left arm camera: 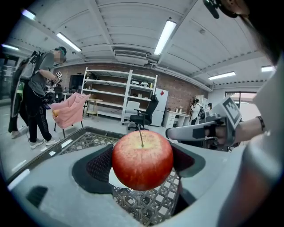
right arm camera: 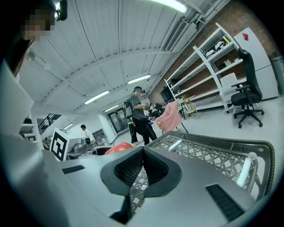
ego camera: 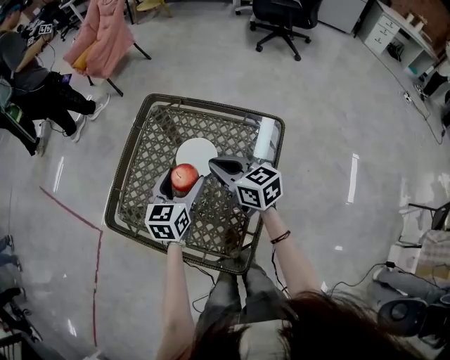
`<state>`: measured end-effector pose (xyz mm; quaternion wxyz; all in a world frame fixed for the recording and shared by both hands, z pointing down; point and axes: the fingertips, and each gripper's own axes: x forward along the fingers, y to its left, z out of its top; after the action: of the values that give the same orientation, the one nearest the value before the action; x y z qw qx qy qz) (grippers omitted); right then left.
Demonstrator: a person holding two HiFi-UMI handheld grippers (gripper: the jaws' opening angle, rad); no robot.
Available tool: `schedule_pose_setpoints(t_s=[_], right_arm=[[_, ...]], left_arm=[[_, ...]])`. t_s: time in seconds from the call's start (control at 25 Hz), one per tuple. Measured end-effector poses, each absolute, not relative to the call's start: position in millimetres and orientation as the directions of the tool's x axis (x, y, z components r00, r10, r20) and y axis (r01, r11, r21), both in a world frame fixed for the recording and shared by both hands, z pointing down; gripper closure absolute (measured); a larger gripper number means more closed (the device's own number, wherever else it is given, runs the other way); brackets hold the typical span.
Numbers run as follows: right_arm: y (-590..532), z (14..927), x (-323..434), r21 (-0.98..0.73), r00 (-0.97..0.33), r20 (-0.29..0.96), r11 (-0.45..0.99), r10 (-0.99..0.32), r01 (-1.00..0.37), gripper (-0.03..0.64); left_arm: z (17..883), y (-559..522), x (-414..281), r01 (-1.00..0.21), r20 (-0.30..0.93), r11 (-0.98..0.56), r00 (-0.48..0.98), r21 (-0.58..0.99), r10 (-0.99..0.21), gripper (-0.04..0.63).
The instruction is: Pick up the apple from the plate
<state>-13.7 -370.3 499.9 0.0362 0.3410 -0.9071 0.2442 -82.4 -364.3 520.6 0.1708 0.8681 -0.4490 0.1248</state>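
A red apple (ego camera: 184, 176) is held clear above the table with my left gripper (ego camera: 181, 184) shut on it. In the left gripper view the apple (left arm camera: 142, 158) sits stem up between the dark pads, with the white plate (left arm camera: 116, 179) showing just below it. The white plate (ego camera: 197, 154) lies bare on the woven table (ego camera: 144, 151), just beyond the apple. My right gripper (ego camera: 219, 169) hovers to the right of the apple, jaws shut with nothing between them. From the right gripper view (right arm camera: 142, 170) the apple (right arm camera: 119, 148) peeks over the left jaw.
A white bottle (ego camera: 265, 138) stands near the table's far right edge. A pink-draped chair (ego camera: 103, 35) and a seated person (ego camera: 35, 91) are at the far left. A black office chair (ego camera: 281, 21) stands behind. Red tape (ego camera: 81, 221) marks the floor.
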Motion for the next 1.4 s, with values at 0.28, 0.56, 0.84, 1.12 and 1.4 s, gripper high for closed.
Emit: schedule_pose_setpoints(t_s=[0.28, 0.56, 0.84, 1.12, 1.4], right_arm=[[-366.5, 489.3, -16.6, -0.423, -0.769, 0.224, 0.652, -0.598, -0.63, 0.607], [-358.0, 473.1, -17.0, -0.439, -0.772, 0.185, 0.652, -0.607, -0.618, 0.607], [-344.8, 449.0, -17.4, -0.439, -0.778, 0.15, 0.664, -0.61, -0.605, 0.607], [-334.6, 431.9, -21.1, -0.437, -0.785, 0.124, 0.677, -0.608, -0.593, 0.607], [-322.5, 416.6, -27.6, -0.441, -0.791, 0.094, 0.687, -0.605, -0.578, 0.607]], left_arm=[[508.7, -359.1, -87.0, -0.831, 0.362, -0.522, 0.555, 0.193, -0.749, 0.183], [498.8, -344.8, -91.5, -0.835, 0.35, -0.508, 0.55, 0.211, -0.758, 0.183], [478.2, -327.7, -91.1, -0.834, 0.336, -0.509, 0.552, 0.214, -0.763, 0.183], [454.9, -317.7, -93.9, -0.833, 0.304, -0.515, 0.554, 0.205, -0.775, 0.183], [433.9, -305.3, -93.3, -0.827, 0.278, -0.526, 0.562, 0.198, -0.779, 0.183]])
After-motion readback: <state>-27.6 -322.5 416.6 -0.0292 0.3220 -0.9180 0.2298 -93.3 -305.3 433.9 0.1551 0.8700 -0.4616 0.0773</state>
